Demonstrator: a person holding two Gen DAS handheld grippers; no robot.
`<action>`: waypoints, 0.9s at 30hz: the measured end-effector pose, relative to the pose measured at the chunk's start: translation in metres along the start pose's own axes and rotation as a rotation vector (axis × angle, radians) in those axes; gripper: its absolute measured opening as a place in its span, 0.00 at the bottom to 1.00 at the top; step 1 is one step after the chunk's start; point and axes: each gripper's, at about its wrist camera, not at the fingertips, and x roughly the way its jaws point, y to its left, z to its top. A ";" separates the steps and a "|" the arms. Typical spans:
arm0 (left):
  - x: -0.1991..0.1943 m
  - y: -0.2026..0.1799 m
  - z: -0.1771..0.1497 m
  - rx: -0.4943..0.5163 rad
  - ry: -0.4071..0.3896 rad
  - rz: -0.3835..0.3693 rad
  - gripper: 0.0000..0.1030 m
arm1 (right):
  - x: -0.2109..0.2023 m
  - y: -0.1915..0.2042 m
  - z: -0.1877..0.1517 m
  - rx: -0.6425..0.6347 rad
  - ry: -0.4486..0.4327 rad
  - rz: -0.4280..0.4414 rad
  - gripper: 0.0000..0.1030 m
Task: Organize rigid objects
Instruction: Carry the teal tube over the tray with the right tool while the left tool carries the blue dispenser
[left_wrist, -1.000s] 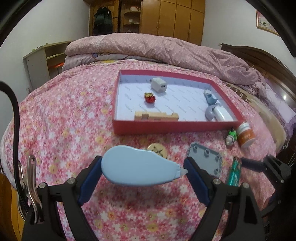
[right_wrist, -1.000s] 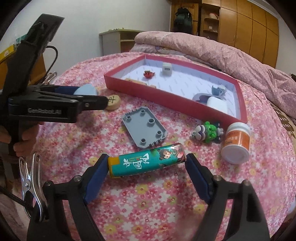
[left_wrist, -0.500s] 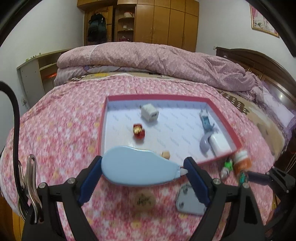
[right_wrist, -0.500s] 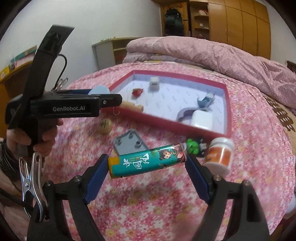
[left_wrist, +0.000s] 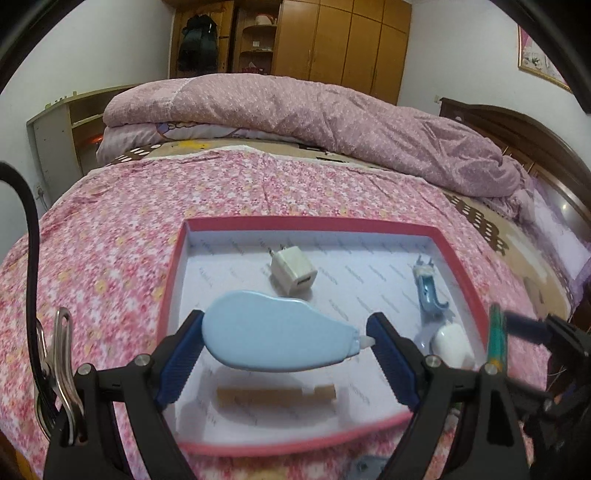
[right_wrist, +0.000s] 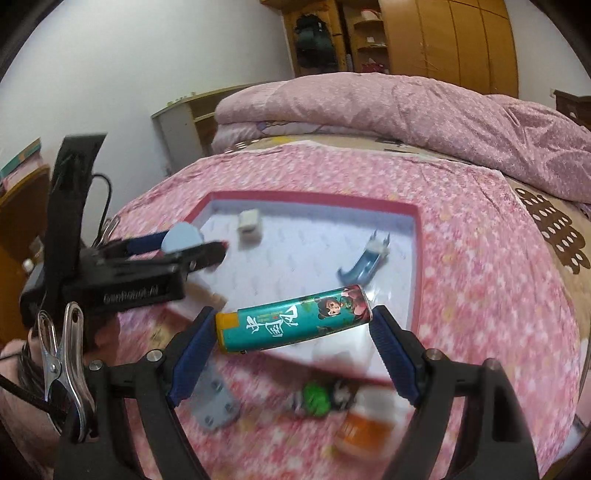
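My left gripper is shut on a pale blue correction-tape dispenser, held lengthwise between its blue pads above the red tray. My right gripper is shut on a teal lighter with a cartoon print, hovering over the tray's near right corner. In the right wrist view the left gripper shows at the left with the blue dispenser. In the left wrist view the lighter shows at the right edge.
Inside the tray lie a white charger cube, a blue clip, a white pod and a wooden block. On the floral bedspread sit a grey plate, a green toy and an orange-labelled bottle. A pink quilt lies behind.
Both grippers have moved forward and risen, from over the bedspread to above the tray, each still holding its object. The right gripper has rolled, so the lighter now tilts up at its right end.
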 end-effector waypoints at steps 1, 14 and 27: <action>0.004 0.000 0.001 0.000 0.005 0.002 0.88 | 0.005 -0.004 0.005 0.006 0.003 -0.002 0.82; 0.043 0.006 0.009 -0.057 0.040 0.027 0.88 | 0.062 -0.030 0.048 0.041 0.029 -0.051 0.82; 0.047 0.004 0.005 -0.046 0.047 0.057 0.88 | 0.083 -0.037 0.054 0.085 0.045 -0.066 0.82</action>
